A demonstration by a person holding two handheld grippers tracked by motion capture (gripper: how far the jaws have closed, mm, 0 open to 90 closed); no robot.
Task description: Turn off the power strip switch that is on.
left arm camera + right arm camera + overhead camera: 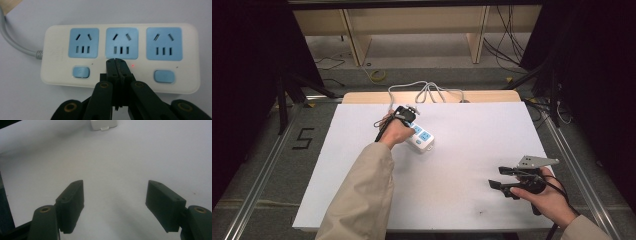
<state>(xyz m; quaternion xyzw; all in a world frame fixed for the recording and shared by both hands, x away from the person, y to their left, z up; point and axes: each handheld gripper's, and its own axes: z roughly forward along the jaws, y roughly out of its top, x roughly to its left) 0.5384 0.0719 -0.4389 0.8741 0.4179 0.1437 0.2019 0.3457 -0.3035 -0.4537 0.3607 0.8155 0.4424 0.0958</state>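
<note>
A white power strip (pixel 422 139) with three blue sockets lies on the white table top (pixel 462 165), left of centre. My left gripper (pixel 409 120) points down at it with its jaws shut. In the left gripper view its closed tips (pixel 115 60) rest on the strip (pixel 143 75) just below the middle socket (pixel 121 43), where they hide the middle switch. A small red light (pixel 132 65) glows beside them. The left switch (pixel 80 72) and the right switch (pixel 164 76) show uncovered. My right gripper (pixel 496 177) is held open near the table's front right, nothing between its jaws (pixel 117 187).
The strip's grey cable (pixel 427 90) loops off the far edge of the table onto a wooden board. One end of the strip (pixel 103 125) shows far ahead in the right gripper view. Dark stands and metal rails flank the table.
</note>
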